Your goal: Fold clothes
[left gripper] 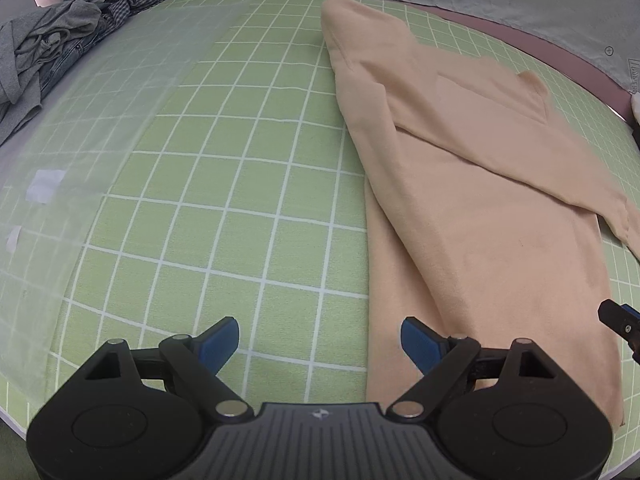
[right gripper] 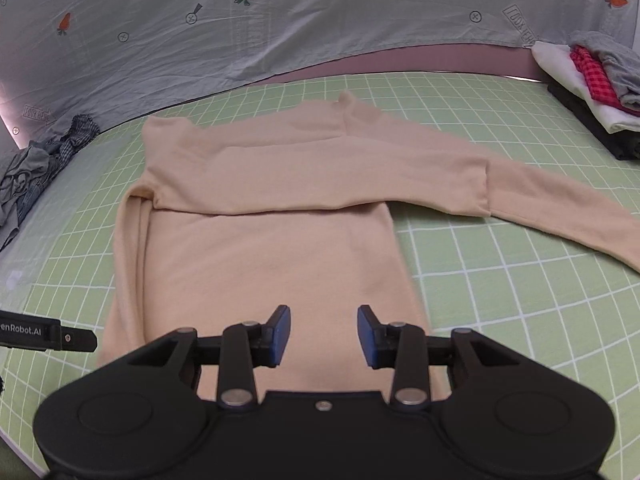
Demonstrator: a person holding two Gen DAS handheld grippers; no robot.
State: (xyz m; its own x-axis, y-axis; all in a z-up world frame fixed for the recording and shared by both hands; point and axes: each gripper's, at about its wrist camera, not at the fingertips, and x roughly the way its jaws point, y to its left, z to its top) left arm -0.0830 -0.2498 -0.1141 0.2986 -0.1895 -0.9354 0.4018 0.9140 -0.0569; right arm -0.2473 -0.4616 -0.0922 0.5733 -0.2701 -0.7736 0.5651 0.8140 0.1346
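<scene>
left gripper (left gripper: 320, 344): black body with two round bumps, blue pads (left gripper: 218, 344) on the fingers, silver round pins at the joints, a small logo at 6 o'clock
right gripper (right gripper: 324, 336): black too, blue pads (right gripper: 280, 334), silver pins, one screw in the middle

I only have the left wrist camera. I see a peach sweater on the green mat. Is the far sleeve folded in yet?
Observer: No. One sleeve lies stretched out sideways on the mat, away from the sweater.
Operator: Any finished clothes around?
Observer: Yes, a folded stack sits at the mat's far right corner.
Operator: Where's the right gripper?
Observer: The right gripper hovers open over the sweater's near hem.
</scene>
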